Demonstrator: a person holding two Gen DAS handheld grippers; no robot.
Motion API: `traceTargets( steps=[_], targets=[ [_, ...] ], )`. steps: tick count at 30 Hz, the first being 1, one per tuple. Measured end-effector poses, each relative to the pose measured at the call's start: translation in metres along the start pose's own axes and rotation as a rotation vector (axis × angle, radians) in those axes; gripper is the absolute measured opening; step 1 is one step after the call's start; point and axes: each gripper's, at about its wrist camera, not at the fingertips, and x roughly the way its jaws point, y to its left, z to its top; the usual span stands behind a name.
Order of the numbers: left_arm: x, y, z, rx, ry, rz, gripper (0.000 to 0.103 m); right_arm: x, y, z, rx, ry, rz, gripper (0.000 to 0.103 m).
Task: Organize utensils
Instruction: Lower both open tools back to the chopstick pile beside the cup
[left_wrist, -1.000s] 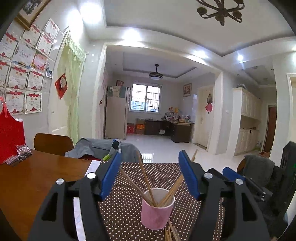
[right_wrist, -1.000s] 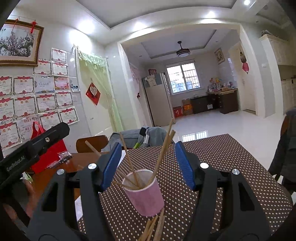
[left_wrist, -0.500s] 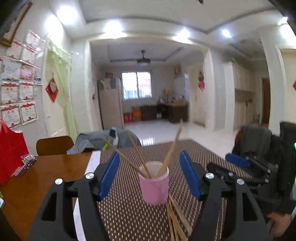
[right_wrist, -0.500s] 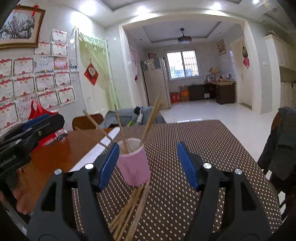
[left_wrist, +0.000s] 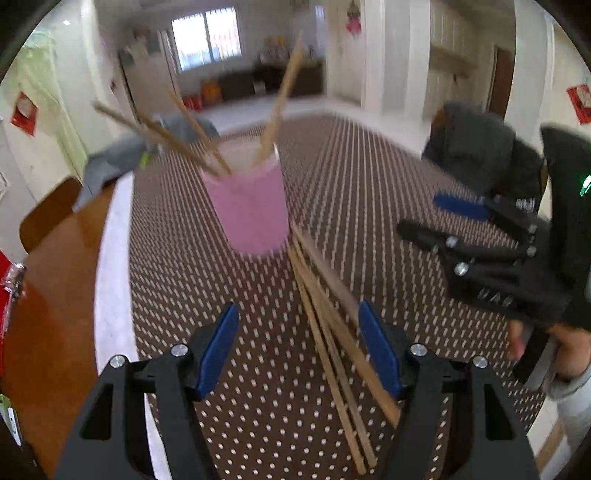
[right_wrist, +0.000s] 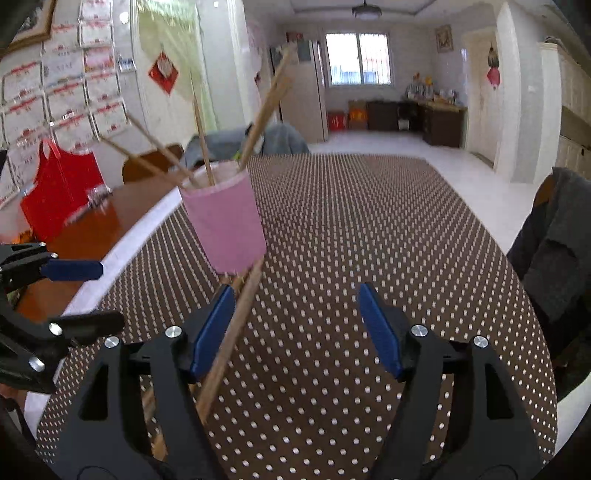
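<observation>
Left wrist view: dotted mat (left_wrist: 369, 177) covers table.
Cup (left_wrist: 245, 206): far centre, holds chopsticks.
Loose chopsticks (left_wrist: 328, 317): lie near-to-far, right of centre.
Left gripper (left_wrist: 297, 347): apart, empty, nearer.
Right gripper (right_wrist: 295, 332): apart, empty.

The wooden counter (right_wrist: 92, 229) carries a brown cloth with white dots (right_wrist: 369, 229). On the cloth stands a pink cup (right_wrist: 225, 221), and loose chopsticks (left_wrist: 332, 332) lie beside its base. A red bag (right_wrist: 59, 188) rests on the bare wood.
</observation>
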Motion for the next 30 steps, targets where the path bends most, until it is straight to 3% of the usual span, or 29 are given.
traceTargets(
  steps=[4, 10, 12, 13, 16, 23, 25, 27, 30],
  targets=[
    [0.03, 0.007, -0.009, -0.026, 0.102, -0.04, 0.066, 0.011, -0.002, -0.006, 0.004, 0.062, 0.0, 0.07],
    [0.058, 0.018, -0.012, -0.075, 0.175, -0.068, 0.065, 0.026, -0.002, -0.01, 0.018, 0.141, 0.026, 0.07],
    [0.068, 0.021, -0.012, -0.083, 0.204, -0.066, 0.052, 0.03, -0.002, -0.01, 0.025, 0.163, 0.029, 0.07],
    [0.072, 0.024, -0.013, -0.094, 0.22, -0.075, 0.051, 0.032, -0.002, -0.01, 0.029, 0.174, 0.033, 0.07],
    [0.077, 0.03, -0.011, -0.115, 0.222, -0.113, 0.05, 0.037, -0.001, -0.01, 0.028, 0.196, 0.04, 0.07],
    [0.094, 0.027, 0.002, -0.103, 0.228, -0.071, 0.05, 0.056, 0.002, -0.009, 0.027, 0.276, 0.061, 0.07],
    [0.098, 0.026, 0.005, -0.097, 0.223, -0.041, 0.045, 0.061, 0.003, -0.008, 0.021, 0.309, 0.063, 0.07],
    [0.099, 0.027, 0.007, -0.097, 0.216, -0.022, 0.026, 0.066, 0.005, -0.009, 0.014, 0.338, 0.067, 0.07],
    [0.094, 0.038, 0.004, -0.124, 0.213, -0.03, 0.009, 0.07, 0.011, -0.01, -0.017, 0.364, 0.061, 0.07]
  ],
)
